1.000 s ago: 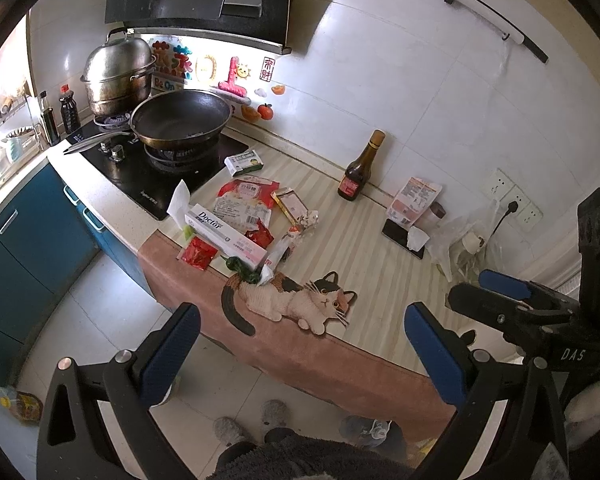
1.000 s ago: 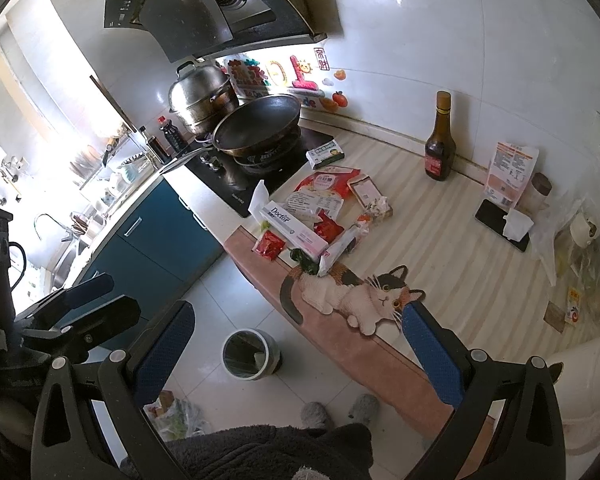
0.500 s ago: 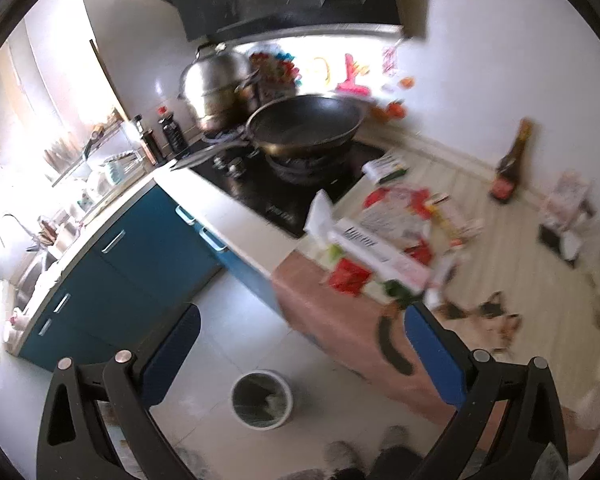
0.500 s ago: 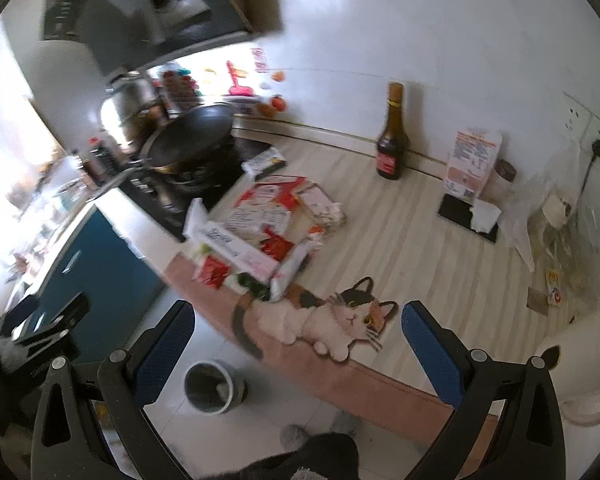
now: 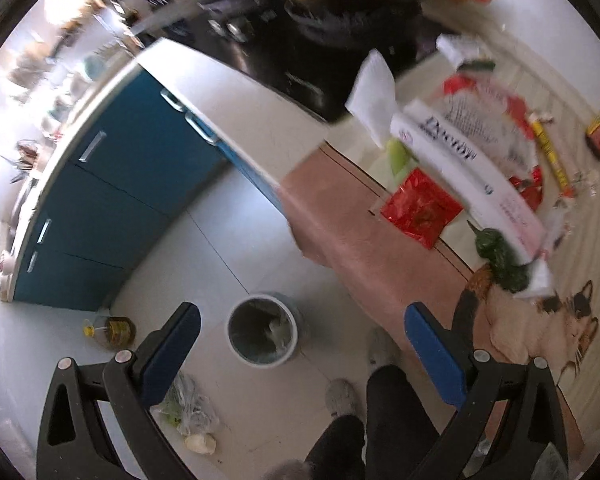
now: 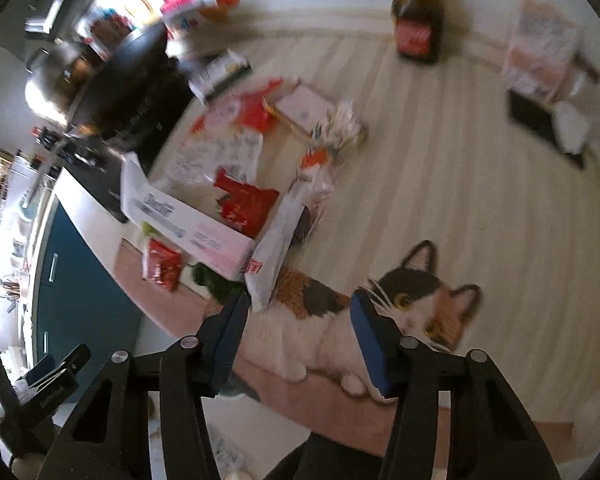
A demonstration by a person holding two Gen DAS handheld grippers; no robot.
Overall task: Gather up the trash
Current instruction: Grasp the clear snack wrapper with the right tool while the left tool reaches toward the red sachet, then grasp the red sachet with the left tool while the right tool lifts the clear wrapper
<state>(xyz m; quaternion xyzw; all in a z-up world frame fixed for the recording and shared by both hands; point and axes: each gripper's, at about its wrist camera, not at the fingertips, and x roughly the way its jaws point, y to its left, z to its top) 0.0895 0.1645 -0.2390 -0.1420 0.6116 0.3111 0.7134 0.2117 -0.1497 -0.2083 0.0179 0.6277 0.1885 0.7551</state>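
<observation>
A heap of trash lies on the striped counter: a long white toothpaste box (image 5: 464, 160) (image 6: 192, 224), a red wrapper (image 5: 420, 206) (image 6: 162, 266), a dark green wrapper (image 5: 500, 258), a white plastic bag (image 6: 276, 248) and printed packets (image 6: 236, 152). A round bin (image 5: 262, 332) stands on the floor below. My left gripper (image 5: 300, 344) is open and empty, above the floor near the bin. My right gripper (image 6: 296, 336) is open and empty, low over the counter's front edge by the cat mat (image 6: 400, 312), close to the white bag.
A stove with a black pan (image 6: 112, 76) is at the left. A dark sauce bottle (image 6: 416, 20), a packet (image 6: 540, 56) and a phone (image 6: 540, 124) stand at the back. Blue cabinets (image 5: 112, 184), an oil bottle (image 5: 112, 330) and a bag (image 5: 188, 412) are on the floor side.
The left gripper has swung down and left from the counter toward the floor and bin. The right gripper has moved in close to the trash heap and its jaws have narrowed.
</observation>
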